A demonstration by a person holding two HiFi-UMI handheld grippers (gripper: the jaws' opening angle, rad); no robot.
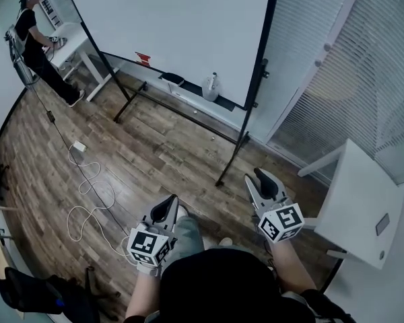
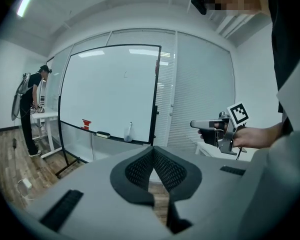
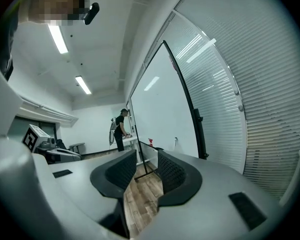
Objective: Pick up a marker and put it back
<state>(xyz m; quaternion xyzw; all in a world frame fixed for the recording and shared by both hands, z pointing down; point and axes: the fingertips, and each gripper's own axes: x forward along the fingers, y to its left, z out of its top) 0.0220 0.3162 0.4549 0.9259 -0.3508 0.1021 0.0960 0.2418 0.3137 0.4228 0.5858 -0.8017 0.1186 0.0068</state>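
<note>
Left gripper with fingers pressed together and right gripper with fingers spread and empty hang well apart from the whiteboard tray, where any marker is too small to make out. A clean pick likely means stepping up squarely, clear of the stand's legs, spray bottle and eraser.

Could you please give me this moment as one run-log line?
position: away from whiteboard | left hand-held gripper: shut, empty | right hand-held gripper: open, empty | marker: not held
</note>
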